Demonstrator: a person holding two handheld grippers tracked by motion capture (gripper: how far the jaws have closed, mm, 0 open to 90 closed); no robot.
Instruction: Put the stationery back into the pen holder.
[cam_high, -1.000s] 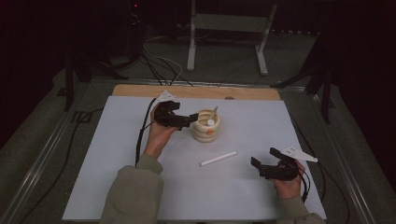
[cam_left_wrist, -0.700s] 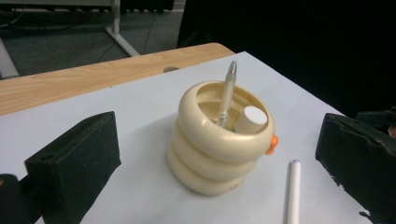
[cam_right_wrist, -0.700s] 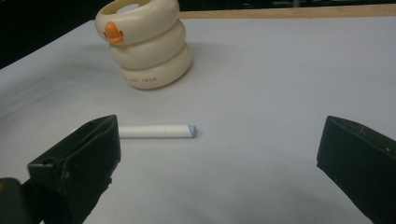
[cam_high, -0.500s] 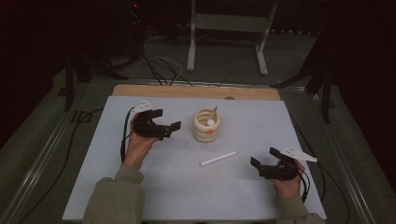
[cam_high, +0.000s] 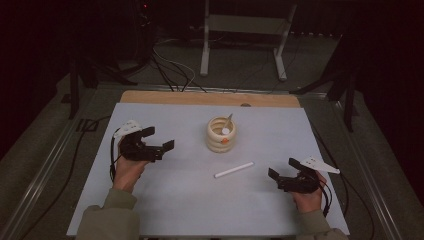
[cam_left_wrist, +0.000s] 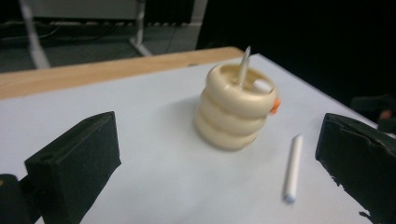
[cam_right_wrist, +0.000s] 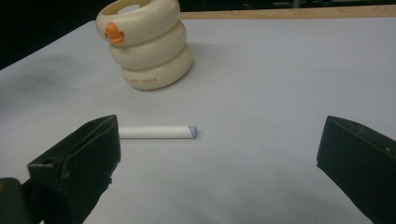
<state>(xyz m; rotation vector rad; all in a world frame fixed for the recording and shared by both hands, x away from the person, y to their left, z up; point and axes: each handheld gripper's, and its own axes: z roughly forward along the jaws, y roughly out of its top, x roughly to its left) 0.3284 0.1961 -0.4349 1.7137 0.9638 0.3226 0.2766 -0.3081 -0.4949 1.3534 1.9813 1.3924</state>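
A cream ringed holder (cam_high: 221, 134) (cam_left_wrist: 236, 108) (cam_right_wrist: 146, 43) with an orange beak stands upright mid-table, with a thin stick and a white piece poking out of its top. A white chalk-like stick (cam_high: 233, 170) (cam_left_wrist: 292, 167) (cam_right_wrist: 157, 132) lies flat on the sheet in front of it. My left gripper (cam_high: 159, 139) hovers left of the holder, open and holding nothing. At the front right my right gripper (cam_high: 282, 169) is open too, low over the sheet, a short way right of the stick.
A pale sheet (cam_high: 175, 200) covers the table, with a wooden strip (cam_high: 200, 98) along its far edge. Beyond stand a white metal frame (cam_high: 245, 30) and cables on the dark floor. Metal rails run along both table sides.
My left gripper has drawn back leftward from the holder, ending well clear of it. The right gripper has stayed put.
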